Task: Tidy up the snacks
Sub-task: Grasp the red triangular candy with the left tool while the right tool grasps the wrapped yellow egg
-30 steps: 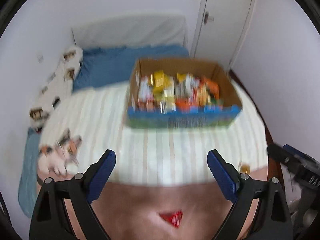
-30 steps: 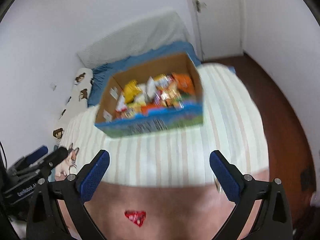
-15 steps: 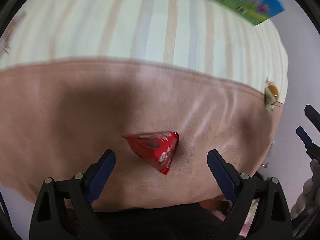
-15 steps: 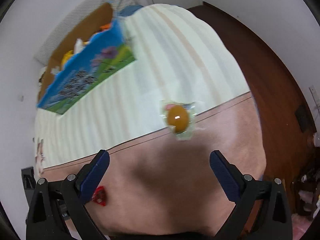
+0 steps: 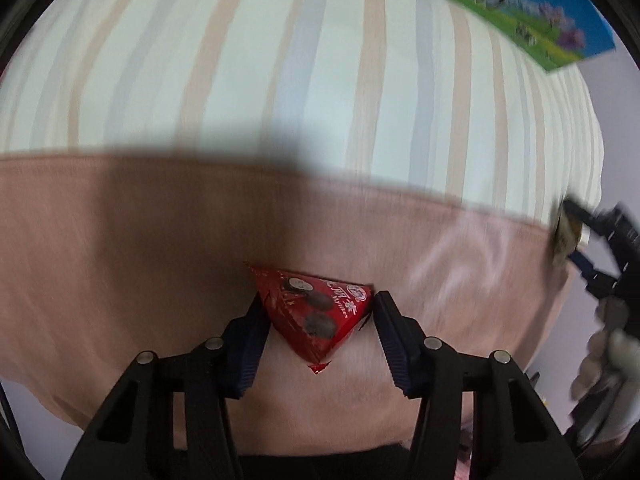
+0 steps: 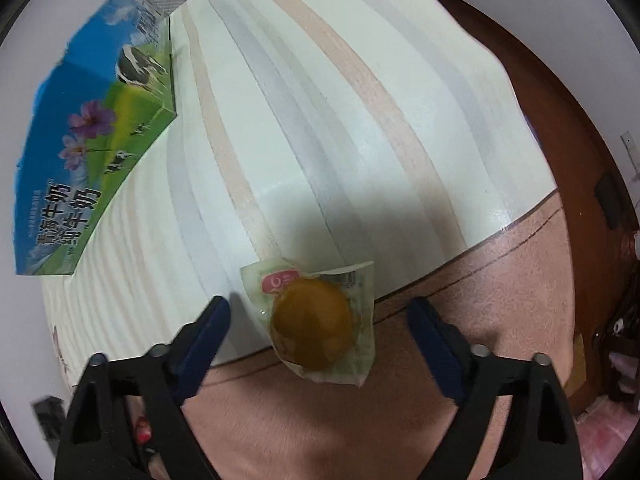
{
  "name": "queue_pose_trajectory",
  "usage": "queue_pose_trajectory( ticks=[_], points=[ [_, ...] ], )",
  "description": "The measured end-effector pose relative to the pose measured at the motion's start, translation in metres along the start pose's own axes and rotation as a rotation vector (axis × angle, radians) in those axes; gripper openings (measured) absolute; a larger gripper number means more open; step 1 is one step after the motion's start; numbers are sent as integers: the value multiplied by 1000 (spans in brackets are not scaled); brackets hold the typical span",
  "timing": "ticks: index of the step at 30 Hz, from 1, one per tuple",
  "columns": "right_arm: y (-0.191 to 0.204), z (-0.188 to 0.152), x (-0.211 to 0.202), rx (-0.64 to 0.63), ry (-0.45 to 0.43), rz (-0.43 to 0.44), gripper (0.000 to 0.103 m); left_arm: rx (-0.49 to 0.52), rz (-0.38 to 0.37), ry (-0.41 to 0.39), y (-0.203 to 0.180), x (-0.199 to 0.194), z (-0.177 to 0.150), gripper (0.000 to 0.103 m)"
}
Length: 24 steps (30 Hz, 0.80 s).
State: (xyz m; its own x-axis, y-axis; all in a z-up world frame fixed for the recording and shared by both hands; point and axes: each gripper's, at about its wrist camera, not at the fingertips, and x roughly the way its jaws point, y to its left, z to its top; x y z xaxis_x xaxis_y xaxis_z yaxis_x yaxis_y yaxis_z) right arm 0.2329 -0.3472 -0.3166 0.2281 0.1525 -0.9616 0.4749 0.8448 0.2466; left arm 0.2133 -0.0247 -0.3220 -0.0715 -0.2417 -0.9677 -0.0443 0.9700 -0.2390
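A red triangular snack packet [image 5: 316,316] lies on the tan blanket. My left gripper [image 5: 318,314] has closed in around it, with both pads touching its sides. A clear-wrapped orange-yellow cake [image 6: 316,324] lies at the border of the striped sheet and the tan blanket. My right gripper [image 6: 320,316] is open and straddles it, with gaps on both sides. The right gripper also shows at the far right of the left wrist view [image 5: 576,240]. The snack box [image 6: 92,132] with blue and green cow print stands on the bed beyond.
The striped bed sheet [image 5: 320,80] covers most of the bed; the tan blanket [image 6: 460,300] covers its near end. Dark wood floor [image 6: 580,128] lies to the right of the bed. The box's corner shows at upper right of the left wrist view [image 5: 520,12].
Both grippers dropped from a high view of the bed to the two snacks. The left jaws narrowed onto the red packet. The right gripper moved in around the cake.
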Motion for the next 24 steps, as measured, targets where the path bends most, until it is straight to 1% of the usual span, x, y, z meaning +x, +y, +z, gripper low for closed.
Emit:
queue_pose_trajectory(
  ticks=[1, 2, 4, 7, 10, 13, 15, 16, 18, 22, 24],
  points=[
    [2, -2, -1, -6, -10, 6, 66, -1, 1, -14, -1, -5, 6, 50],
    [7, -4, -2, -20, -14, 11, 64, 0, 2, -26, -1, -8, 12, 50],
    [15, -10, -3, -42, -10, 28, 64, 5, 14, -51, -3, -15, 21, 50],
    [38, -30, -2, -106, 25, 62, 64, 8, 14, -61, -3, -18, 31, 50],
    [70, -61, 1, -201, 62, 85, 64, -1, -11, -38, 2, -13, 34, 51],
    [88, -80, 10, -251, 73, 69, 64, -3, -39, -16, 13, -8, 33, 53],
    [94, -85, 19, -259, 91, 49, 65, -8, -54, -9, 20, -7, 34, 56],
    [95, -84, 22, -261, 95, 43, 66, -5, -65, -5, 22, -6, 33, 61],
    [95, -84, 24, -255, 99, 49, 67, 4, -83, 0, 27, -5, 32, 67],
    [86, -76, 26, -246, 114, 58, 67, 22, -57, -8, 24, -5, 32, 67],
    [89, -80, 25, -252, 111, 56, 67, 24, -43, -16, 14, -2, 30, 66]
  ],
)
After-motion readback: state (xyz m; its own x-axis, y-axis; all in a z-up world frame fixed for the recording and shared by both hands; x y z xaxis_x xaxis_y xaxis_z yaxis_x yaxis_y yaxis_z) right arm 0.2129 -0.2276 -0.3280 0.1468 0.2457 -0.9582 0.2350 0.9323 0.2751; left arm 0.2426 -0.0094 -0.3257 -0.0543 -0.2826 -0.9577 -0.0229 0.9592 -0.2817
